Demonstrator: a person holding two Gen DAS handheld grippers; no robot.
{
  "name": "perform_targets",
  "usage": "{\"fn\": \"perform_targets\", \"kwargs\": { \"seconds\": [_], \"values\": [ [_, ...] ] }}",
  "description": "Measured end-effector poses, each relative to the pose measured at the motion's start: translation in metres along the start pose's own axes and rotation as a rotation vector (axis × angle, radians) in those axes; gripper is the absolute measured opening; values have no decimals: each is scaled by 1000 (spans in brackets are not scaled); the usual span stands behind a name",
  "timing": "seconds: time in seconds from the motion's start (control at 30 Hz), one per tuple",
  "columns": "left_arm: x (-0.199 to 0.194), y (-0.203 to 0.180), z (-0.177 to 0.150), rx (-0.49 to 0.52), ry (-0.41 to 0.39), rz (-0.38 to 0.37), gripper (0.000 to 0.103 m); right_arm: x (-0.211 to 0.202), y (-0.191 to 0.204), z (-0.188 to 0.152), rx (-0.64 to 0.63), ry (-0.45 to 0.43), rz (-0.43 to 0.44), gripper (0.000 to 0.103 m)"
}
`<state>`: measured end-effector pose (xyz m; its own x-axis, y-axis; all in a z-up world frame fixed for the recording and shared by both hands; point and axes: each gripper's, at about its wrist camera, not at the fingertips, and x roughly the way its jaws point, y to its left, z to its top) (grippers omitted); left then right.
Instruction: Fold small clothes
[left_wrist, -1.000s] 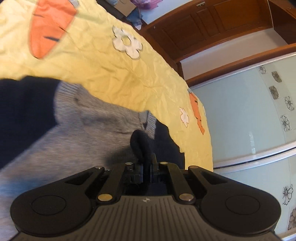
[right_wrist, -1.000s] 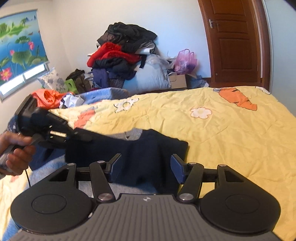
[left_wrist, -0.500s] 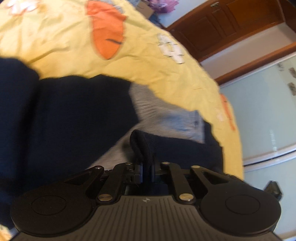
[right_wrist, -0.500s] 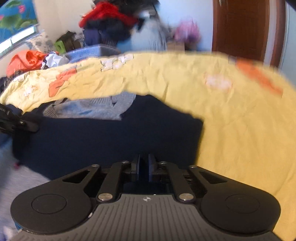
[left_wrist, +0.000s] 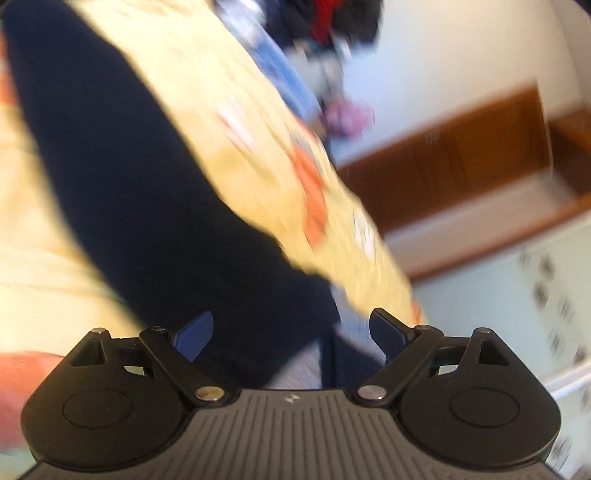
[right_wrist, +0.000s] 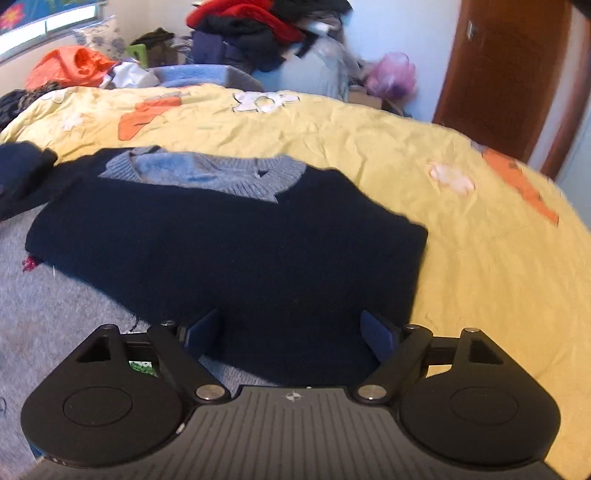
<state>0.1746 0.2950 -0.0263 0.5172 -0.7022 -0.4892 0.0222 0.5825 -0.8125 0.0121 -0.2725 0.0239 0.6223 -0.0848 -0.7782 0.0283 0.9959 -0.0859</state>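
Now both grippers stand free of the cloth, which fits a fold just laid down and let go. The navy sweater (right_wrist: 229, 240) lies flat on the yellow quilt (right_wrist: 461, 229), its dark panel turned over so that the grey ribbed collar (right_wrist: 207, 173) peeks out at the far edge; a grey stretch of the same or another garment (right_wrist: 55, 306) lies at the near left, and I cannot tell which. The right gripper (right_wrist: 291, 332) hangs just above the near hem, its jaws having just been opening, blue pads spread with only cloth below them and nothing pinched. The left gripper (left_wrist: 291, 332) shows the same: its jaws have just been opening too, fingers wide apart, the dark sleeve or folded edge (left_wrist: 129, 166) running away in front of it across the quilt, though that view is badly blurred. A hand (left_wrist: 22, 387) shows at its left edge. Likely the release lets the fold settle by its own weight. A heap of clothes (right_wrist: 251, 33) waits beyond the bed.
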Motion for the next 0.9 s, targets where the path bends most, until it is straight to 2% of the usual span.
{"fn": "perform_targets", "kwargs": {
  "seconds": [0.03,0.1,0.2,0.3,0.4,0.5,0.6,0.7,0.73,0.77,0.8,0.83,0.9],
  "values": [
    [-18,17,8,-38,-41,-5,93,-4,3,1,6,-12,-5,75],
    [-50,51,25,-140,-127,-14,96,-13,13,2,13,-42,13,74],
    [-88,103,52,-300,-269,-79,98,-28,31,-2,20,-63,102,80],
    [-110,138,80,-383,-398,-70,99,-45,53,-10,23,-85,206,84],
    [-109,161,109,-432,-409,-55,99,-60,75,-21,5,-110,259,85],
    [-99,166,133,-411,-400,-24,100,-66,96,-28,-39,-110,280,85],
    [-86,157,157,-353,-375,103,100,-67,110,-30,-69,-104,289,86],
    [-73,158,167,-319,-363,160,98,-70,115,-34,-75,-111,298,88],
    [-65,163,172,-314,-356,171,92,-71,116,-35,-75,-114,299,88],
    [-61,162,173,-294,-346,176,50,-71,116,-35,-76,-115,303,88],
    [-58,160,173,-282,-333,232,25,-71,117,-36,-76,-119,304,87],
    [-56,161,172,-273,-335,272,22,-72,117,-36,-73,-123,304,86],
    [-61,163,168,-273,-348,257,11,-73,117,-36,-67,-124,308,83]
  ]
}}
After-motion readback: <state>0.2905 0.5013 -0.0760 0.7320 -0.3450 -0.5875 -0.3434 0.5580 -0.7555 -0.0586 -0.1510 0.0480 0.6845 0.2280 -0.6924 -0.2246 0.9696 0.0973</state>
